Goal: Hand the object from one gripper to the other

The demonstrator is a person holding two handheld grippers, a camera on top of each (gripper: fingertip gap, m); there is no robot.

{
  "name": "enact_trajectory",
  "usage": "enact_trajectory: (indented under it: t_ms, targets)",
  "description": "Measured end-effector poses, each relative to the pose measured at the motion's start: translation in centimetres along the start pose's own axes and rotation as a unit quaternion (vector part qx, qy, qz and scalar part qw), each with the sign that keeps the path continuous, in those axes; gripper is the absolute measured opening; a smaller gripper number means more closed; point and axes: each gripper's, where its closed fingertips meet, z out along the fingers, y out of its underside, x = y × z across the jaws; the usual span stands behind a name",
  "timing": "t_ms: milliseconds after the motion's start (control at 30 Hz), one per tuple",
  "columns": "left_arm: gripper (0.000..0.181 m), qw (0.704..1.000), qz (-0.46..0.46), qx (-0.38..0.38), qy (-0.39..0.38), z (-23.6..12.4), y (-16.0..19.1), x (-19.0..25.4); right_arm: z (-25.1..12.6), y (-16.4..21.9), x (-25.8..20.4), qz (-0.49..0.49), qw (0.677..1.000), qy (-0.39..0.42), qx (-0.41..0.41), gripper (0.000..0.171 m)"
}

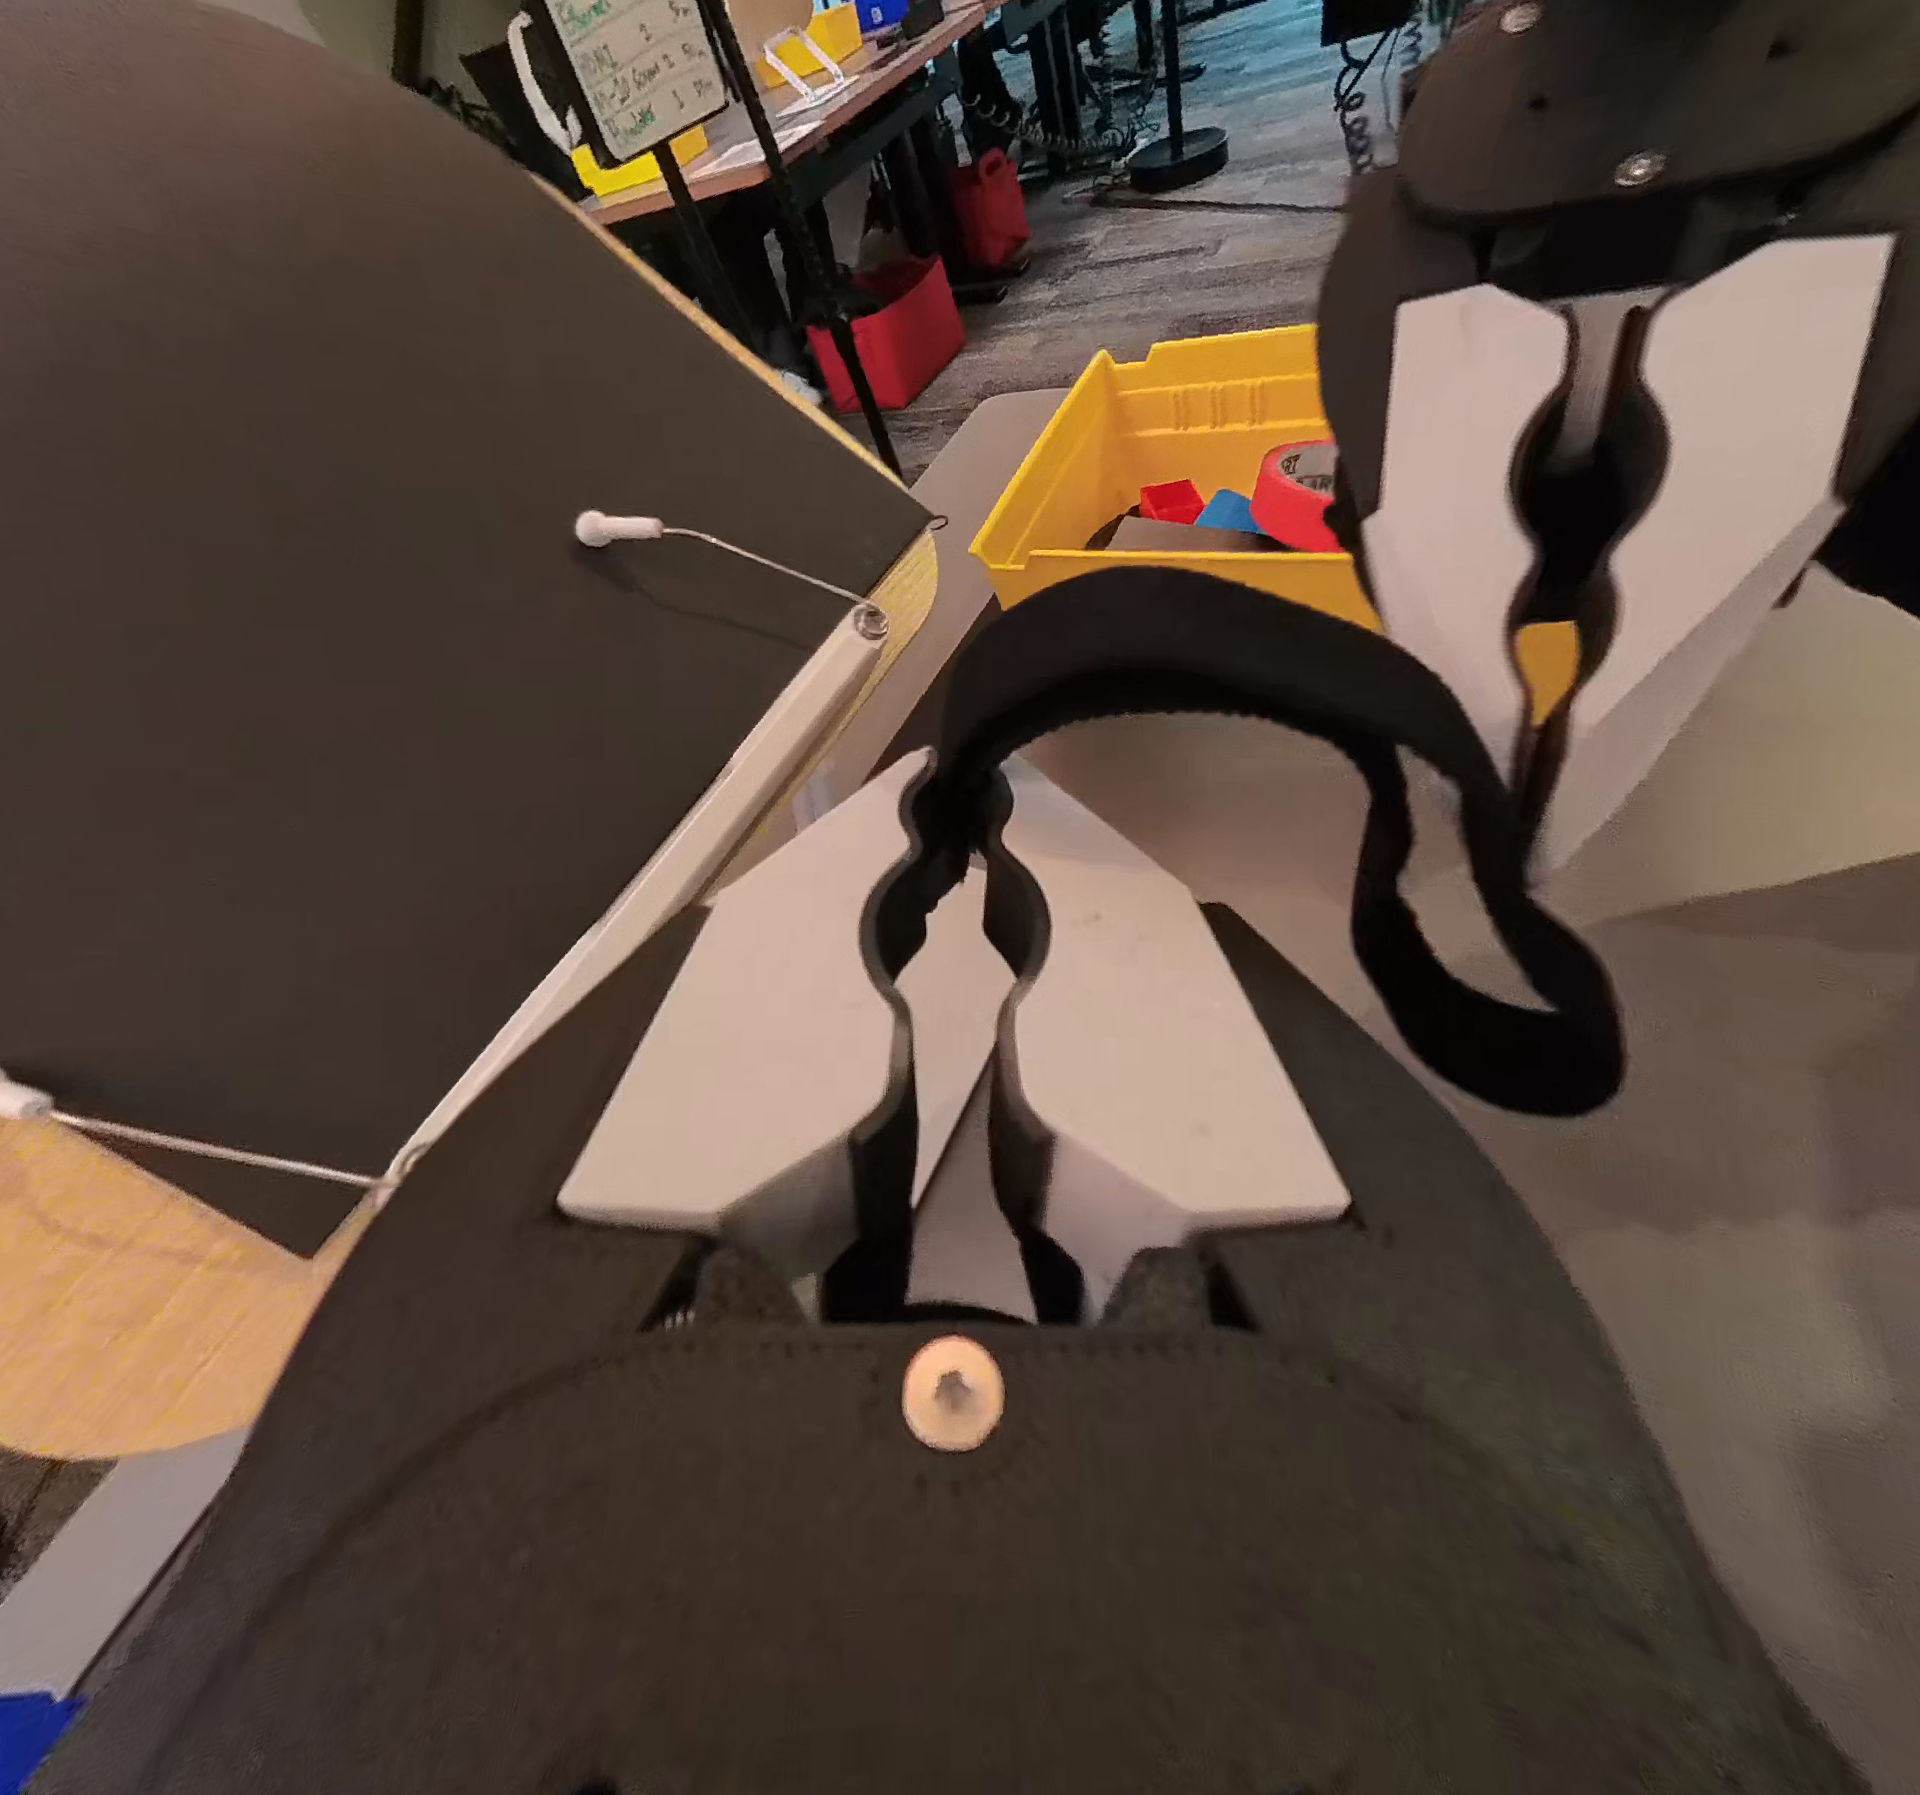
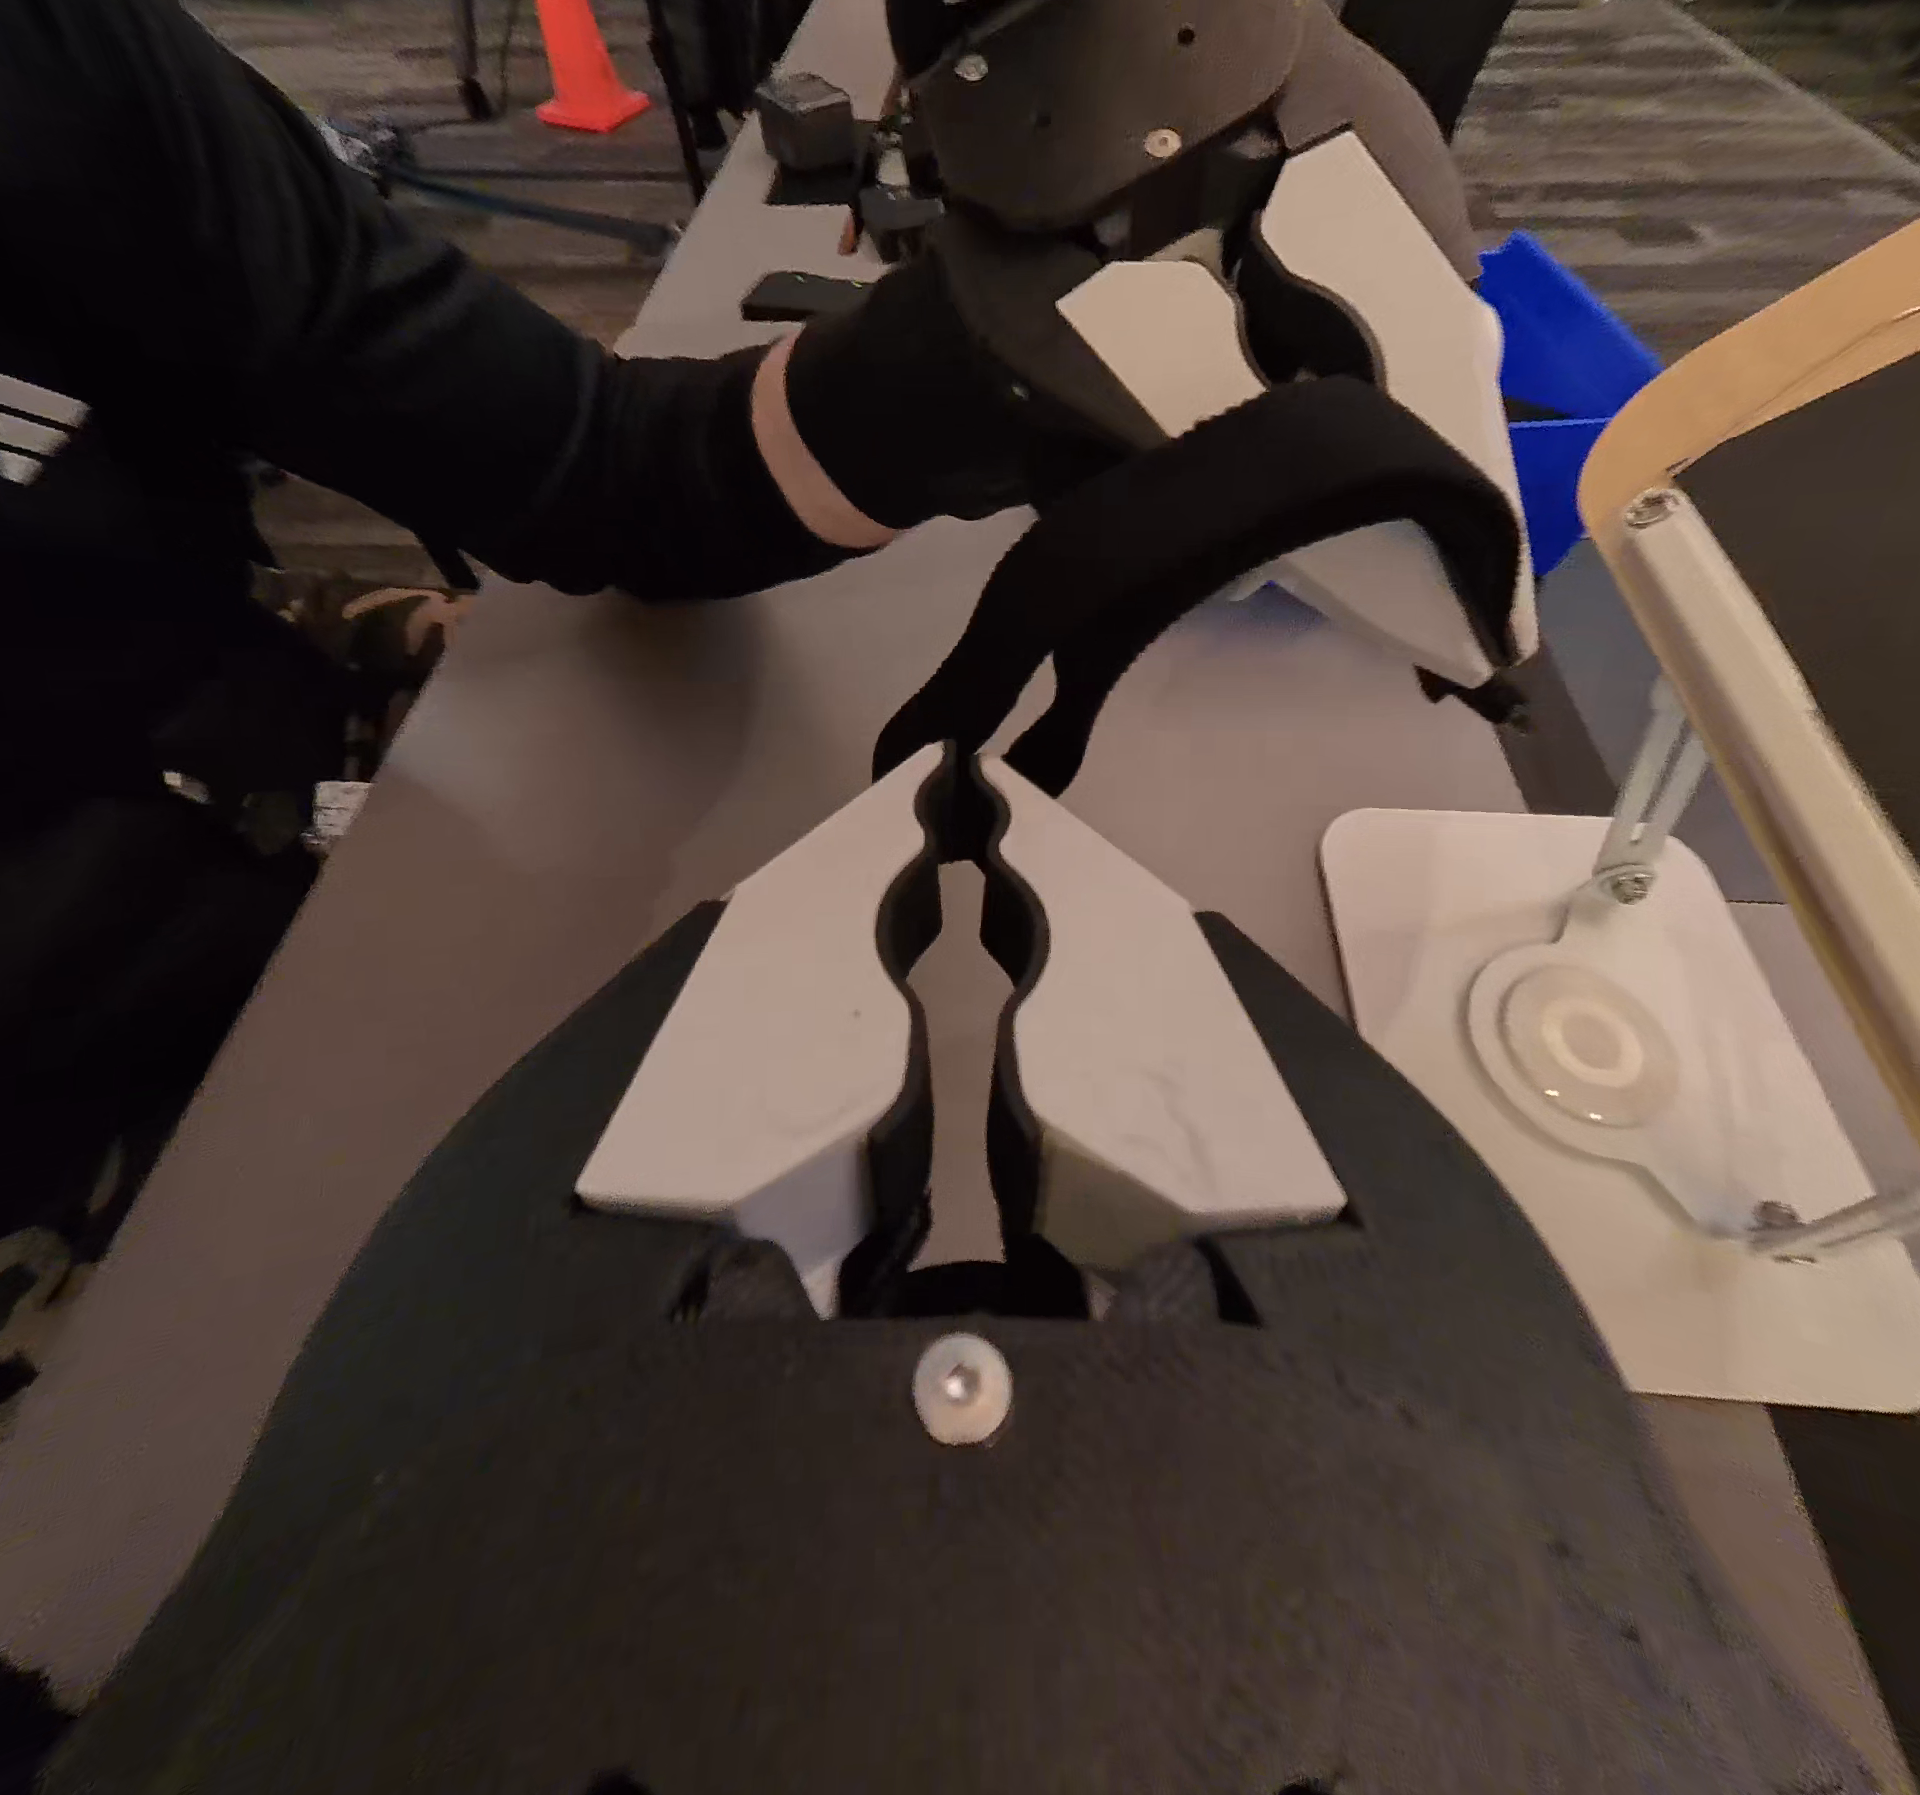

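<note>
A black fabric strap [image 1: 1195, 644] hangs in an arc above the grey table [image 2: 520, 810], stretched between both grippers. In the left wrist view my left gripper [image 1: 961, 800] is shut on one end of it, with the fabric pinched between the fingertips. My right gripper [image 1: 1532, 758] comes in from the upper right with its tips at the strap's other part, where a loop droops below. In the right wrist view my right gripper [image 2: 961, 774] is shut on the strap [image 2: 1247, 498], with black fabric between its pads. My left gripper [image 2: 1501, 649] holds the far end there.
A yellow bin [image 1: 1101, 457] holding a red tape roll [image 1: 1294, 498] and small blocks stands behind the strap. A lamp with a black shade [image 1: 312, 498] and a white base [image 2: 1558, 1122] is close by. A blue bin [image 2: 1558, 374] and a person's black sleeve [image 2: 416, 395] are nearby. The tips of one gripper are about 9 cm away from the tips of the other.
</note>
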Motion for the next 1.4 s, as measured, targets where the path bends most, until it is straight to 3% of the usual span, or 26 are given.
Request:
enact_trajectory:
  t_ms: [33, 100, 133, 267, 367, 467, 700, 933, 1233, 1400]
  targets:
    - [0.001, 1.000, -0.002, -0.001, -0.001, -0.1, 0.0, -0.1, -0.2, -0.2, -0.1, 0.006, 1.000, -0.002, 0.004, 0.003]
    - [0.001, 1.000, 0.012, -0.003, -0.017, -0.1, 0.1, -0.6, -0.4, -0.3, 0.6, 0.021, 1.000, 0.022, 0.006, 0.059]
    - [0.001, 1.000, 0.016, -0.007, -0.021, -0.1, 0.2, -0.7, -0.4, -0.3, 0.9, 0.029, 0.999, 0.027, 0.009, 0.072]
    - [0.001, 0.999, 0.036, -0.008, -0.034, 0.0, 0.0, -0.5, 0.6, -0.3, 0.3, 0.054, 0.998, -0.010, 0.021, 0.063]
    - [0.001, 0.998, 0.054, -0.008, -0.042, 0.0, -0.2, -0.3, 1.5, 0.4, 0.7, 0.043, 0.999, -0.001, 0.001, 0.012]
    - [0.001, 0.998, 0.051, -0.001, -0.038, -0.3, -0.4, -0.4, 1.1, 0.2, 0.7, 0.026, 1.000, -0.001, 0.011, 0.003]
    - [0.001, 0.993, -0.030, 0.055, 0.103, -1.0, -1.5, 2.0, -1.2, -1.3, 1.6, -0.047, 0.996, 0.064, 0.031, 0.003]
    - [0.002, 0.959, -0.111, 0.096, 0.241, -1.7, -2.2, 4.6, -1.6, -1.2, 3.0, -0.050, 0.993, 0.108, 0.021, 0.002]
    - [0.010, 0.957, -0.080, 0.099, 0.260, -2.1, -2.3, 5.7, -1.0, -0.6, 3.6, 0.033, 0.996, 0.075, 0.036, 0.000]
    - [0.034, 0.955, -0.056, 0.105, 0.270, -2.3, -2.5, 6.5, -1.0, -0.3, 3.8, 0.052, 0.995, 0.074, 0.034, 0.000]
